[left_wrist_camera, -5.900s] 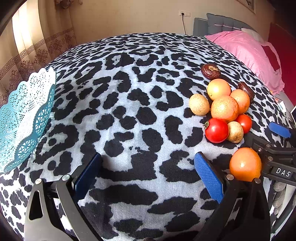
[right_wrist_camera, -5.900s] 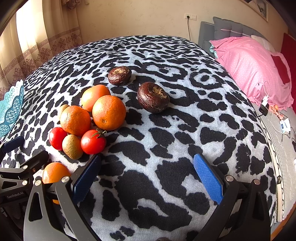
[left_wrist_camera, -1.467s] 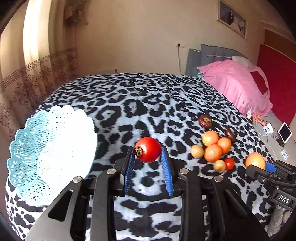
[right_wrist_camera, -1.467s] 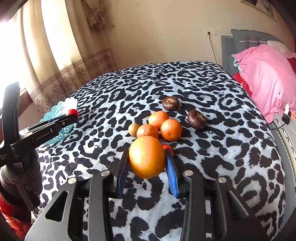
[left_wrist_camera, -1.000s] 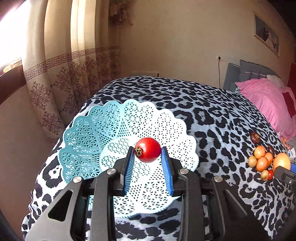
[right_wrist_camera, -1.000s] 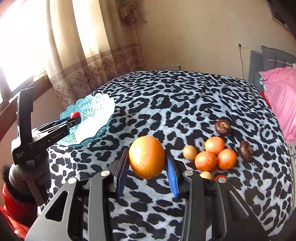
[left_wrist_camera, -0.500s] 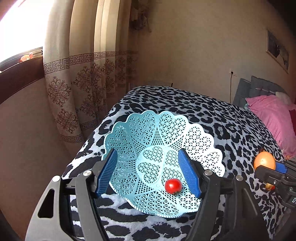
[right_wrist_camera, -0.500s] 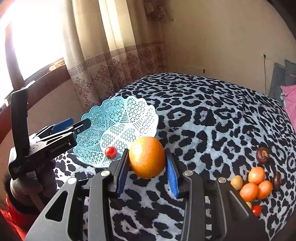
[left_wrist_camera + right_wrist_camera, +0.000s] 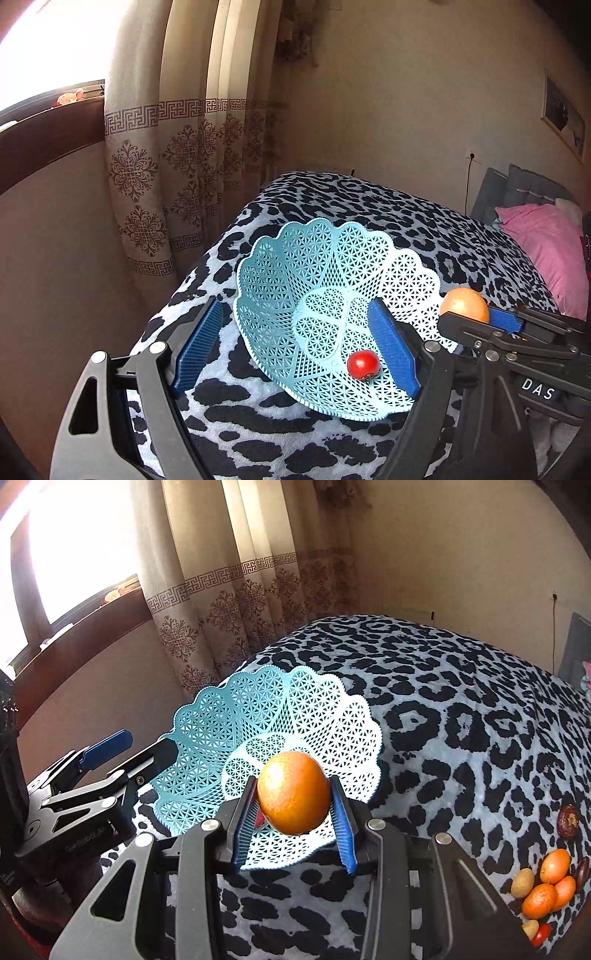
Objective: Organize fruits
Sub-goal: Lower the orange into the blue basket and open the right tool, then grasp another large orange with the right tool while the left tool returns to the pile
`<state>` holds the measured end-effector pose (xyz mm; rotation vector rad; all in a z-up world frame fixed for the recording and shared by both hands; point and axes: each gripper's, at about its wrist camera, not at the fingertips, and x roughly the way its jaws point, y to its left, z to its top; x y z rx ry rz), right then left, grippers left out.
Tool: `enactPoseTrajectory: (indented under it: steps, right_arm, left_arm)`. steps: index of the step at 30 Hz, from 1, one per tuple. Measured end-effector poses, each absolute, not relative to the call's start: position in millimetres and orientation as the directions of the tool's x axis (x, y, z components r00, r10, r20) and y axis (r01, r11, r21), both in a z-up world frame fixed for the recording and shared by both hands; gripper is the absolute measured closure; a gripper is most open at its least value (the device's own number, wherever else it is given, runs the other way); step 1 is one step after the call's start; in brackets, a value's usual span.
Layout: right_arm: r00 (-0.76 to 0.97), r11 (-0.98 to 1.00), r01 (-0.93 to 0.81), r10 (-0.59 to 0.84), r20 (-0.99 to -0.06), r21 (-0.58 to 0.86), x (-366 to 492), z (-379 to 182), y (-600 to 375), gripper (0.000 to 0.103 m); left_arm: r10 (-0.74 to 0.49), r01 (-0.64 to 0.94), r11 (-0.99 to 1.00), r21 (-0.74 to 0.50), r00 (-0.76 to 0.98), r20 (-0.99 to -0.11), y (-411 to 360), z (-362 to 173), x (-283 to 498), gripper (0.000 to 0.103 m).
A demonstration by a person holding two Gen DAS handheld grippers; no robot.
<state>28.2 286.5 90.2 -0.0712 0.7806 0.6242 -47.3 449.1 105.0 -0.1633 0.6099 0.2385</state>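
Right gripper [image 9: 293, 818]: jaws closed on an orange [image 9: 293, 792], blue pads pressing its two sides. The orange hangs above the near part of a pale blue lattice basket [image 9: 328, 716].

Left gripper [image 9: 295, 350]: jaws spread wide and empty, one blue pad outside the basket's [image 9: 266, 280] left wall, the other over its right inner slope. Between them, close to the right pad, a red tomato [image 9: 363, 364] lies low inside the basket.

Hidden or unclear: in the right wrist view the orange covers nearly all of the tomato; only a red sliver shows by the left pad. The basket's near rim is cut off by both grippers' frames. The person's gloved hand holding the left gripper is dim at the frame edge.

Remaining fruit [image 9: 546, 890]: a cluster well to the right of the right jaws, with oranges, pale brown fruits, dark brown fruits and a red one partly cropped.

Surface: a bed under a leopard-print cover [image 9: 461, 709]; the basket sits near its corner.

Room: patterned curtain [image 9: 147, 147] and bright window beyond the basket, pink pillow [image 9: 546, 247] far right.

Open room: bare cover lies between basket and fruit cluster.
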Motion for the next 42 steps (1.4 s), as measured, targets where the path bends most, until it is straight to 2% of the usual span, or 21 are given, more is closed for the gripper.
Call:
enactPoseTrajectory:
  steps: [5,17,19,21,22,42]
  right_arm:
    - [0.547,0.826,-0.531,0.504,-0.668,0.188,29.8,88.5,279.1,0.064]
    - [0.582,0.841,-0.492,0.509,-0.634,0.223,13.1,96.8,247.0,0.064]
    - [0.585,0.844,-0.486,0.508,-0.632,0.229,11.0,95.9,243.7,0.061]
    - [0.593,0.85,-0.472,0.503,-0.628,0.236,9.8,94.4,238.2,0.052]
    - [0.598,0.853,-0.463,0.501,-0.626,0.24,9.5,93.2,234.9,0.051]
    - [0.678,0.912,-0.25,0.405,-0.613,0.326,5.2,77.9,126.8,0.051]
  left_arm:
    - [0.172,-0.261,0.963,-0.073,0.796,-0.581,445.2,105.5,-49.4,0.01]
    - [0.167,-0.248,0.967,-0.063,0.796,-0.582,434.1,105.4,-47.2,0.01]
    - [0.165,-0.243,0.968,-0.059,0.797,-0.581,430.1,106.2,-47.2,0.01]
    - [0.162,-0.238,0.97,-0.056,0.798,-0.581,426.6,106.7,-46.7,0.006]
    - [0.16,-0.234,0.971,-0.054,0.798,-0.581,424.3,106.9,-46.3,0.006]
    - [0.099,-0.126,0.992,-0.004,0.797,-0.596,364.7,106.7,-31.3,0.006]
